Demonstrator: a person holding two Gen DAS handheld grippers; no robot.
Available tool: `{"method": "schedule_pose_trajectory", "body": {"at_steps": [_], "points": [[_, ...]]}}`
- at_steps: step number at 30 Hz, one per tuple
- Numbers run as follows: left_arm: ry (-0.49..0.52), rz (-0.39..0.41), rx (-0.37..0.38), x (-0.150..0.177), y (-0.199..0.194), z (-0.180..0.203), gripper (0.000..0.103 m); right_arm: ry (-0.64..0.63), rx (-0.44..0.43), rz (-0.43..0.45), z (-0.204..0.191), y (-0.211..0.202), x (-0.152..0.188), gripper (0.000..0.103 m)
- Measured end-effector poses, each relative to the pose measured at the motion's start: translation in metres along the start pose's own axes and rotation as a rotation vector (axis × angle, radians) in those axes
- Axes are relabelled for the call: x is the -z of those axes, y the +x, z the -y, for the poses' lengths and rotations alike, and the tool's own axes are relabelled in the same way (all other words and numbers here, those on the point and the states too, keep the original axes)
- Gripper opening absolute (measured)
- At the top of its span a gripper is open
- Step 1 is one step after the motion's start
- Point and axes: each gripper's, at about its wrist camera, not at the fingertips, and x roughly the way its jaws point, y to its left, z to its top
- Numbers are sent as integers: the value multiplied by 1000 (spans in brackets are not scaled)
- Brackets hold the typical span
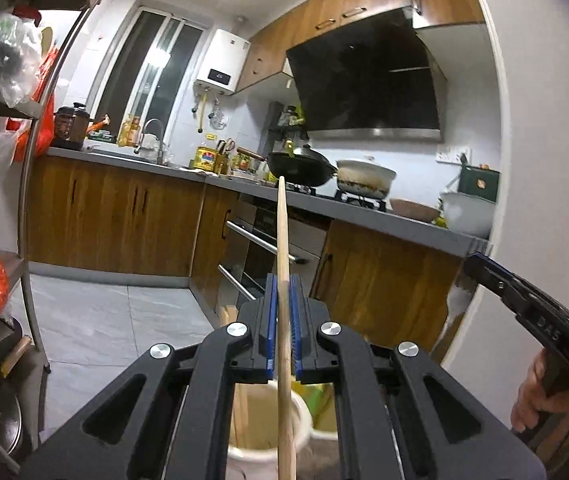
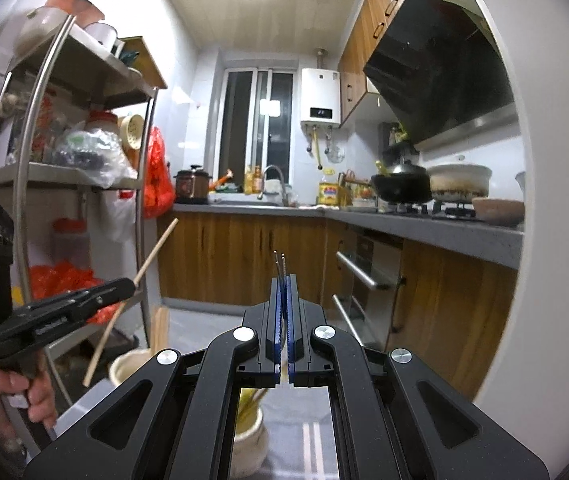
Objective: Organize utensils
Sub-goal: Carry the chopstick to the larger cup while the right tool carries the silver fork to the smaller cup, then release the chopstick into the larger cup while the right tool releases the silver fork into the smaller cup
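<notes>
Steel shelving (image 2: 64,176) stands at the far left, stacked with jars, clear bags and orange plastic bags (image 2: 158,176). Just right of it, in the right wrist view, the left gripper (image 2: 124,285) is held out by a hand (image 2: 16,394), its blue-padded fingers pinching a wooden chopstick (image 2: 132,292) near the middle, so the stick slants from upper right to lower left; the left wrist view shows the same chopstick (image 1: 283,304) clamped between the pads and running up the centre. Beneath it sits a cream holder (image 1: 268,424) with more wooden sticks inside, and close beside that a second pale holder (image 2: 250,438) with yellow-green contents. Further right, the right gripper (image 2: 283,312) has its fingers pressed nearly together on a pair of thin metal chopsticks (image 2: 279,266), whose tips poke out past the pads. Behind runs a grey countertop (image 2: 444,232) over wooden cabinets, carrying a black wok (image 2: 402,186) and a white pot (image 2: 460,182) on the stove under a dark range hood (image 2: 440,64).
</notes>
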Motion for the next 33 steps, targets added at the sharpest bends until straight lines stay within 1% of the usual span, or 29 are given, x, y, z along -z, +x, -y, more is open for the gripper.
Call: {"method": "schedule_pose_trajectory", "body": {"at_steps": [4, 7, 11, 14, 18, 20, 23, 27, 33], "points": [[19, 24, -21, 0, 17, -2, 6, 0, 42, 29, 0, 11, 0, 3], [46, 40, -60, 7, 26, -4, 6, -25, 73, 32, -4, 20, 7, 3], [62, 36, -95, 20, 32, -8, 6, -56, 82, -12, -10, 33, 25, 3], [93, 29, -100, 26, 27, -10, 6, -74, 93, -40, -14, 37, 38, 3], [117, -6, -85, 31, 9, -11, 6, -23, 88, -73, -11, 35, 52, 3], [109, -58, -97, 34, 4, -13, 6, -22, 93, -75, -12, 34, 58, 3], [80, -116, -114, 40, -1, -16, 6, -57, 98, -73, -20, 35, 63, 3], [66, -135, -128, 45, -4, -21, 6, -78, 100, -78, -21, 37, 67, 3], [42, -163, -110, 52, -2, -27, 6, -64, 88, -107, -18, 43, 73, 3]]}}
